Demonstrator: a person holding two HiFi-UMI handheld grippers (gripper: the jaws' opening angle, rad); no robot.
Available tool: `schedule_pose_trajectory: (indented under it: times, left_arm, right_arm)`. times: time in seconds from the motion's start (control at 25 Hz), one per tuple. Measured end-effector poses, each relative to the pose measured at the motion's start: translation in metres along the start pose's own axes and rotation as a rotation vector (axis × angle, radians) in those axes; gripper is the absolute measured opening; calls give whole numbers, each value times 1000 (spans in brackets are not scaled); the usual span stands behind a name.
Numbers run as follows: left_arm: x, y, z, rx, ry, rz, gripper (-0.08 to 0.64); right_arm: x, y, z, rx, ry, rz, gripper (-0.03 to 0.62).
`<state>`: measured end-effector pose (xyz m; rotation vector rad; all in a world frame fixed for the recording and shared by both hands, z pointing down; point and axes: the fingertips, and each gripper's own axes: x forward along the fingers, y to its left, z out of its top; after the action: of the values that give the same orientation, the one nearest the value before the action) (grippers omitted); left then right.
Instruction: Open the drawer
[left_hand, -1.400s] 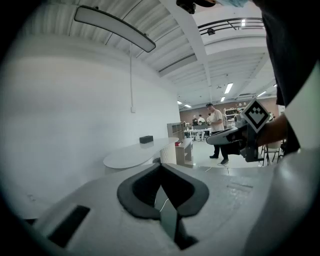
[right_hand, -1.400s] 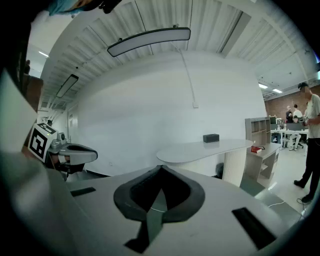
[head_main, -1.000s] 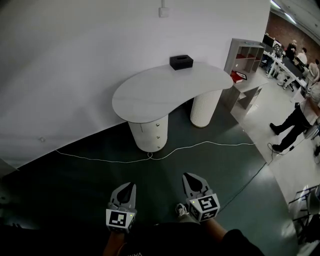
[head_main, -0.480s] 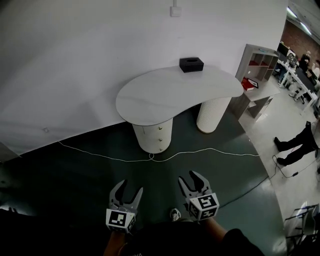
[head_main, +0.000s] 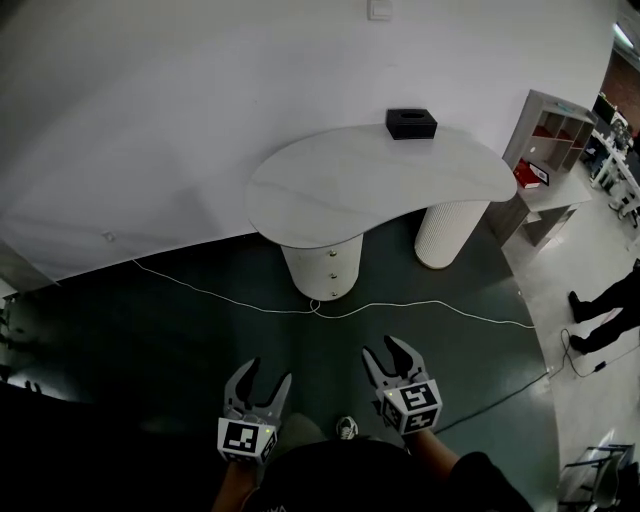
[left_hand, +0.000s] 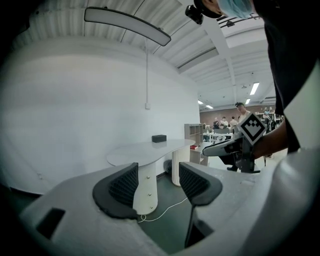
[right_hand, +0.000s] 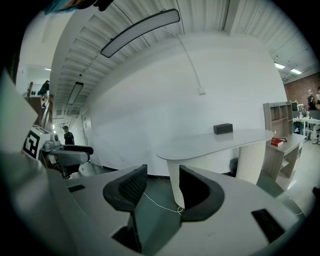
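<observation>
A white curved table (head_main: 380, 175) stands by the wall on two round pedestals. The nearer smooth pedestal (head_main: 322, 268) carries the drawers, with small knobs (head_main: 333, 257) down its front. Both grippers hang low over the dark floor, well short of it. My left gripper (head_main: 267, 375) is open and holds nothing. My right gripper (head_main: 385, 350) is open and empty too. In the left gripper view the drawer pedestal (left_hand: 147, 187) shows between the open pads of the left gripper (left_hand: 157, 177). In the right gripper view the pedestal (right_hand: 174, 180) lies just beyond the right gripper (right_hand: 162, 187).
A black box (head_main: 411, 123) sits at the table's far edge. A ribbed pedestal (head_main: 450, 232) holds up the right end. A white cable (head_main: 420, 308) snakes over the floor before the pedestals. A shelf unit (head_main: 555, 145) and a person's legs (head_main: 610, 310) are at the right.
Both grippers went from shut to open. Both have moved forward towards the table, and the view has shifted so the table sits further right.
</observation>
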<state>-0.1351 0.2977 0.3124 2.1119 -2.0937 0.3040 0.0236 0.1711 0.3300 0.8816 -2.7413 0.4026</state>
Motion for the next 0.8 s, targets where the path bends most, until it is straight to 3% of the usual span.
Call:
schedule_pose_trajectory:
  times: [0.32, 0.8]
  left_arm:
    - [32, 35, 9, -12, 14, 27, 249]
    - [119, 108, 36, 21, -14, -127, 249]
  right_arm:
    - [38, -18, 11, 13, 5, -12, 184]
    - [111, -25, 39, 21, -6, -151, 183]
